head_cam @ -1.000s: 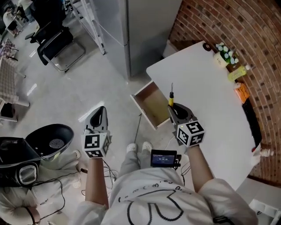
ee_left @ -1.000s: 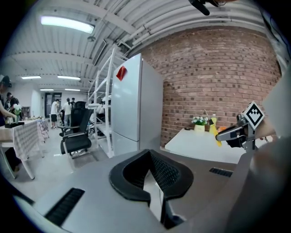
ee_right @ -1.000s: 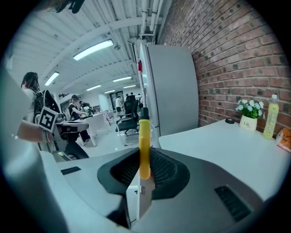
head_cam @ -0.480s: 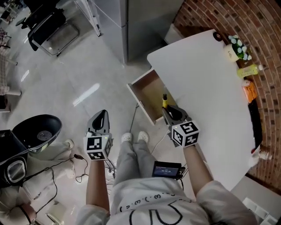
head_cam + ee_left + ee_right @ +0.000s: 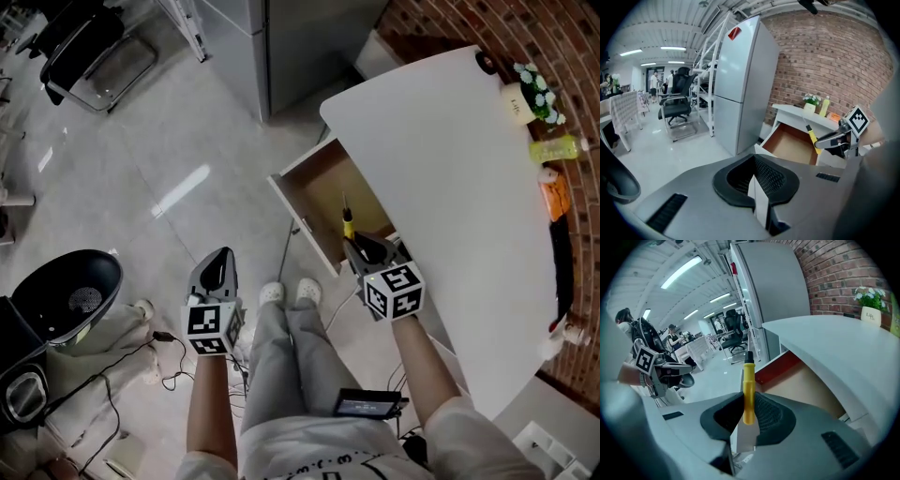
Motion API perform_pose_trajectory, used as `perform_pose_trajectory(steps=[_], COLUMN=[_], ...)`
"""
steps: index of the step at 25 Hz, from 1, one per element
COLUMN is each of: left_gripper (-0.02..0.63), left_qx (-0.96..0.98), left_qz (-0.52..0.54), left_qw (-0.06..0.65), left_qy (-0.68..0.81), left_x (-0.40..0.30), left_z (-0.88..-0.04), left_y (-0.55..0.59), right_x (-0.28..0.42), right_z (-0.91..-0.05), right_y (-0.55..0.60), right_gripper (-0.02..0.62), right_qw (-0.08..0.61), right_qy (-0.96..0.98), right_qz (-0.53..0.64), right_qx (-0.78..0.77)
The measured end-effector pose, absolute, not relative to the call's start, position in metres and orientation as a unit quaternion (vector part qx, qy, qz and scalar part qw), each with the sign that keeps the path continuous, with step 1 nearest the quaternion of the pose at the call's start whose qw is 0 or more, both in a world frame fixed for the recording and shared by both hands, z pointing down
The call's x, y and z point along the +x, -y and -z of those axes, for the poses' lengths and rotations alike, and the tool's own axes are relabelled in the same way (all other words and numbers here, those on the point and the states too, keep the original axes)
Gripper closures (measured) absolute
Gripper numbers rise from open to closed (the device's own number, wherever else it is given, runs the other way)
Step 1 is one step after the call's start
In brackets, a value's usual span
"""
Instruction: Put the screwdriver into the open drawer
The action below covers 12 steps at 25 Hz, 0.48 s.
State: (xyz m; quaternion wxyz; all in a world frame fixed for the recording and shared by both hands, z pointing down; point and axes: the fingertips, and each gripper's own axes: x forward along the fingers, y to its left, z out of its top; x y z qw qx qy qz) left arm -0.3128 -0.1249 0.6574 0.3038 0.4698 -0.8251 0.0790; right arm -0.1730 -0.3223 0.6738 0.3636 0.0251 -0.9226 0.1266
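Note:
My right gripper [image 5: 361,247] is shut on the yellow-handled screwdriver [image 5: 346,221], whose tip points away over the open wooden drawer [image 5: 317,184]. In the right gripper view the screwdriver [image 5: 748,390] stands up between the jaws, with the drawer [image 5: 806,380] just beyond. My left gripper [image 5: 214,272] hangs over the floor to the left, shut and holding nothing. From the left gripper view I see the drawer [image 5: 790,144], the screwdriver [image 5: 810,134] and the right gripper [image 5: 824,139] at the right.
The white desk [image 5: 450,169] carries a flower pot [image 5: 521,98], a bottle [image 5: 555,148] and an orange item [image 5: 555,201] along the brick wall. A grey refrigerator [image 5: 309,37] stands behind the drawer. A black round bin [image 5: 77,300] and cables lie on the floor at left.
The right gripper with the screwdriver has shifted left off the desk top and now hovers over the open drawer. The left gripper has stayed over the floor.

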Motion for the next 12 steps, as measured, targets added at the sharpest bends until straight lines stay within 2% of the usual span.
perform_pose_trajectory(steps=[12], left_gripper=[0.595], left_qx=[0.473], left_qz=[-0.071], left_qw=[0.336], left_qy=[0.811], left_x=[-0.311], left_z=[-0.738], left_y=[0.112], right_x=[-0.175], right_z=[-0.765], right_y=[0.326], right_gripper=[0.524], right_qw=[0.430], right_qy=[0.894], right_qz=[-0.117], right_qx=[0.044])
